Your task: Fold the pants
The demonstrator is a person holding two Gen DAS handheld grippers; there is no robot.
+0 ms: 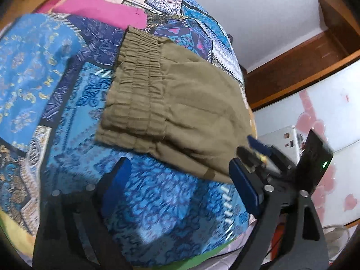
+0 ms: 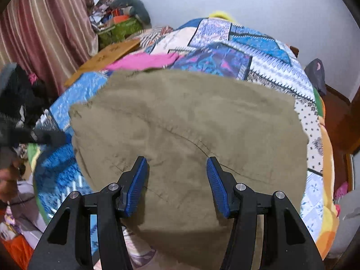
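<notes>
Olive-brown pants (image 1: 180, 103) lie on a patterned blue bedspread (image 1: 56, 78), their elastic waistband (image 1: 137, 85) toward the left in the left wrist view. My left gripper (image 1: 180, 171) is open and empty, just short of the pants' near edge. The right gripper shows at the pants' right edge in that view (image 1: 258, 150). In the right wrist view the pants (image 2: 191, 123) fill the middle. My right gripper (image 2: 177, 168) is open above the cloth, holding nothing. The left gripper's dark body (image 2: 40, 135) shows at the pants' left side.
A pink garment (image 1: 101, 11) lies beyond the pants on the bedspread (image 2: 225, 45). A wooden board (image 2: 105, 56), a cluttered green box (image 2: 119, 27) and a striped curtain (image 2: 45, 33) stand at the bed's far left. The bed edge and a wooden frame (image 1: 303, 63) are to the right.
</notes>
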